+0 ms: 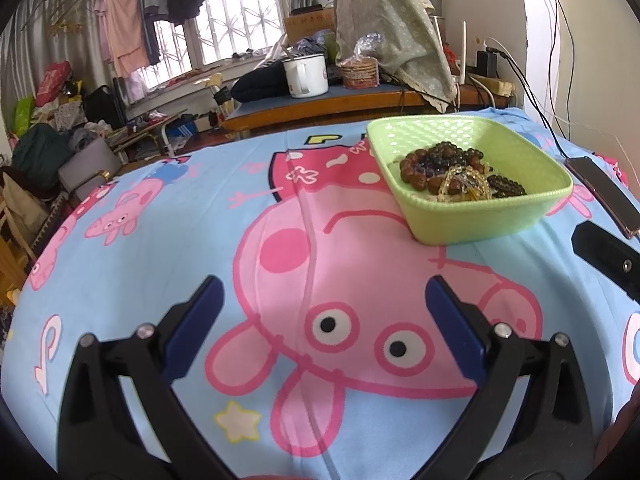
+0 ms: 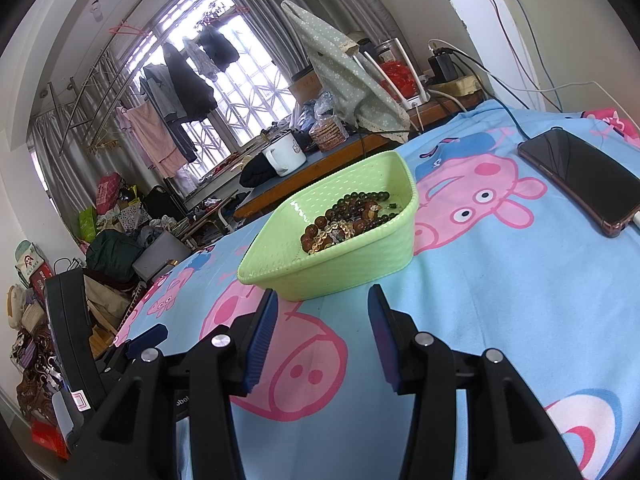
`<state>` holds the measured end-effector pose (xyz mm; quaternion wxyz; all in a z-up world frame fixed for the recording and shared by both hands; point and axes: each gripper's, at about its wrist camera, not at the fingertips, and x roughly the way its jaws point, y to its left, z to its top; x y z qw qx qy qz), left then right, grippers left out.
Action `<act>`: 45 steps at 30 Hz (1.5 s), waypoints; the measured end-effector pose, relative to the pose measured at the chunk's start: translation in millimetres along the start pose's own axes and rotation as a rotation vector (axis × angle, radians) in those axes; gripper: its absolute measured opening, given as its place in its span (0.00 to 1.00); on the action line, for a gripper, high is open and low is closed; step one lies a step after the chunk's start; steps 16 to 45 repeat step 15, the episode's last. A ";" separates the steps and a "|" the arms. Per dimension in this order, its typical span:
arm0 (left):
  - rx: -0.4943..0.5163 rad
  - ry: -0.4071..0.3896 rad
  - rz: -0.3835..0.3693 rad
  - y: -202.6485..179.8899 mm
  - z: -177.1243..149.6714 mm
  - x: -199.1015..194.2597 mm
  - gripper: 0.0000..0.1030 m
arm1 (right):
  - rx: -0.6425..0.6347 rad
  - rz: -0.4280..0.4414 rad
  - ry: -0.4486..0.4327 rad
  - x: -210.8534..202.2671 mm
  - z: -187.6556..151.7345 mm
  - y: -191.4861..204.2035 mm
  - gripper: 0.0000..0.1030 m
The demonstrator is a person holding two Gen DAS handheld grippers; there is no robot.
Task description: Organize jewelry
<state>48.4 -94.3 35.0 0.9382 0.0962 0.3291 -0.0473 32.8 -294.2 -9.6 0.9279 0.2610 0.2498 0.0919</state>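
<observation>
A light green plastic basket (image 1: pixel 492 216) sits on the cartoon-pig cloth, far right in the left wrist view. It holds a heap of bead bracelets (image 1: pixel 452 172): brown, dark green, black and clear yellow. My left gripper (image 1: pixel 324 296) is open and empty, low over the cloth, short of the basket and to its left. In the right wrist view the basket (image 2: pixel 340 268) stands just ahead of my right gripper (image 2: pixel 322 300), which is open and empty; the bracelets (image 2: pixel 348 220) lie inside it.
A dark phone (image 2: pixel 580 178) with a cable lies on the cloth right of the basket; it also shows in the left wrist view (image 1: pixel 604 196). Behind the table stands a desk with a white enamel mug (image 1: pixel 306 76). The left gripper's body (image 2: pixel 80 344) shows at left.
</observation>
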 end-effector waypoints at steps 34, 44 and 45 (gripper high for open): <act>-0.008 0.025 -0.004 7.2 1.9 1.7 0.94 | -0.002 0.004 0.005 0.6 -0.1 -0.6 0.16; -0.008 0.025 -0.004 7.2 1.9 1.7 0.94 | -0.002 0.004 0.005 0.6 -0.1 -0.6 0.16; -0.008 0.025 -0.004 7.2 1.9 1.7 0.94 | -0.002 0.004 0.005 0.6 -0.1 -0.6 0.16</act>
